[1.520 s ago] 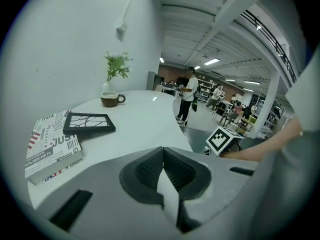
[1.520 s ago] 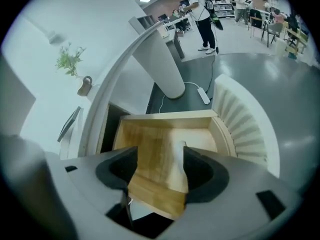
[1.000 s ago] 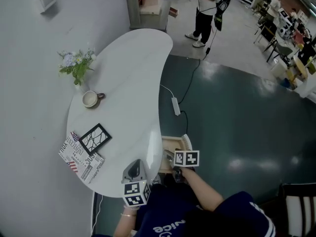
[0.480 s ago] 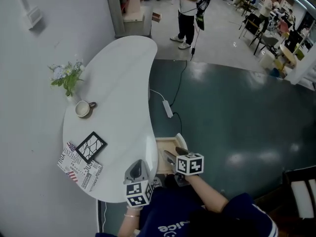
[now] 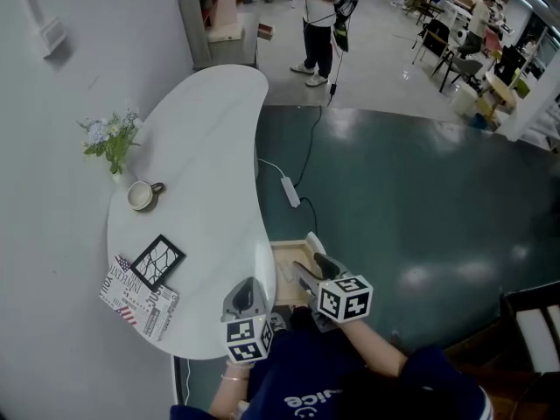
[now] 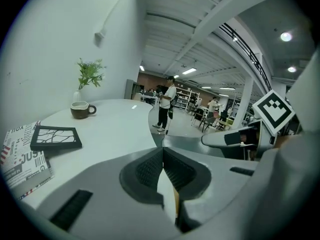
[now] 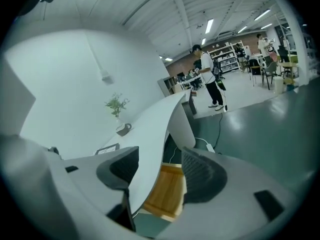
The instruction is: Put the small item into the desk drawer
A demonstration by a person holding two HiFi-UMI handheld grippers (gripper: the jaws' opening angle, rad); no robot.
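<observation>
White desk (image 5: pixel 201 164) nearby: left claw (image 5: pixel 247 285) clenched; right claw (image 5: pixel 313 267) wide, empty, just closing slightly.

Dark navy top (image 5: pixel 302 370), white lettering (image 5: pixel 306 402) across the chest, forearms bare. Thin bracelet (image 5: pixel 228 379) on the left wrist. Left gripper (image 5: pixel 248 284) and right gripper (image 5: pixel 310 266): pale grey moulded shells, black ribbed pads (image 6: pixel 146 168), each carrying a white cube (image 5: pixel 345 298) with black square markers.

light: bright, overhead | glare: floor (image 5: pixel 418 280) | edges: fisheye — dark corners
</observation>
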